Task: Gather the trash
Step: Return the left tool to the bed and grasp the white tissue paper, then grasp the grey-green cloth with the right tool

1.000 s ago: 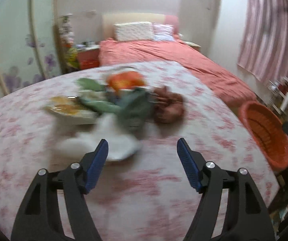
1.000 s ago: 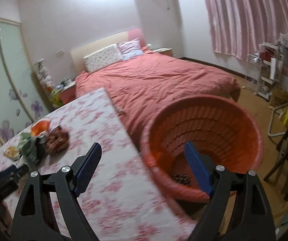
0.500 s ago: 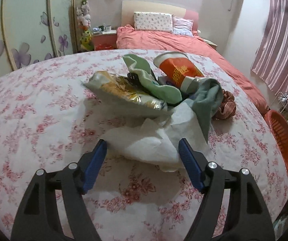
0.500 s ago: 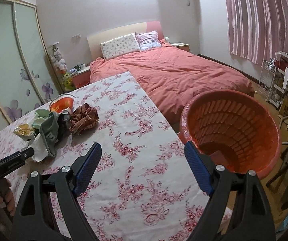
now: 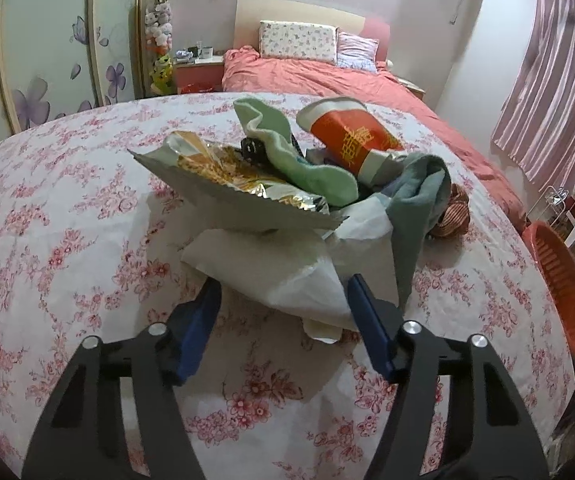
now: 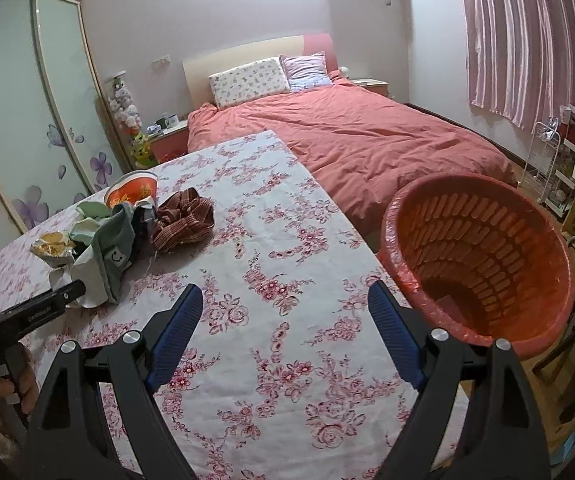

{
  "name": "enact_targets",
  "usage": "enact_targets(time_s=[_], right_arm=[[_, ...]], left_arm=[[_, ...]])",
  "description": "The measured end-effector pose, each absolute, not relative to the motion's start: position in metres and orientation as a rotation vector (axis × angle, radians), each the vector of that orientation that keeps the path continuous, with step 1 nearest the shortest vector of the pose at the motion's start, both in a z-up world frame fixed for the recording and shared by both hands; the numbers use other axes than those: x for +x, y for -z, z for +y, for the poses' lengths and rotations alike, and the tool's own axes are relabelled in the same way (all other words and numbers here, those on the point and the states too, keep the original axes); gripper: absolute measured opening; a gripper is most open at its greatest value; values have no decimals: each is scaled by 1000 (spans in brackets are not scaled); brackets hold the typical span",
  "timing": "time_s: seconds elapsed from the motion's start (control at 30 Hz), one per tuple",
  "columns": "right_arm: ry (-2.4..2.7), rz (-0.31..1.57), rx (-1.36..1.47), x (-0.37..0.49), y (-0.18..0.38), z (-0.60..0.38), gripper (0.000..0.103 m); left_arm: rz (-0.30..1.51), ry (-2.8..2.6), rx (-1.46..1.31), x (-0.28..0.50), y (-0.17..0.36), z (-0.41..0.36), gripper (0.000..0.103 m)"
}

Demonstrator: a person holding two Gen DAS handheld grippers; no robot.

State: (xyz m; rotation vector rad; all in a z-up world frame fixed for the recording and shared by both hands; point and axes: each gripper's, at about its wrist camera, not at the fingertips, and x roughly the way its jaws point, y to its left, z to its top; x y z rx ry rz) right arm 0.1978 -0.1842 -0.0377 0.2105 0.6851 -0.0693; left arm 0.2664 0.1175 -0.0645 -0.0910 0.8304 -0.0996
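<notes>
White crumpled paper (image 5: 287,280) lies between the closing left tongs (image 5: 283,312), ready for lifting, while the right tongs (image 6: 283,340) gape empty.

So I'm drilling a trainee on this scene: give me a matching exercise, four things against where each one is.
Things:
1. white paper
2. basket
3. paper cup
4. brown cloth

Places:
A. beside the table's edge
B. lying on its side at the pile's far end
C. between the left gripper's closing jaws
D. on the tablecloth, right of the pile

Pairs: 1-C, 2-A, 3-B, 4-D
</notes>
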Motion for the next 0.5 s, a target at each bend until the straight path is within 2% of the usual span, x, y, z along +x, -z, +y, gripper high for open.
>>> enact_targets(time_s=[0.03, 0.33, 0.5], right_arm=[[67, 688, 210, 198, 39, -183, 84], [61, 705, 204, 200, 42, -178, 84], [53, 702, 197, 201, 40, -174, 84]], left_arm=[[827, 109, -89, 267, 64, 117, 40], [782, 115, -62, 271, 59, 113, 21], [766, 101, -68, 263, 55, 127, 18]])
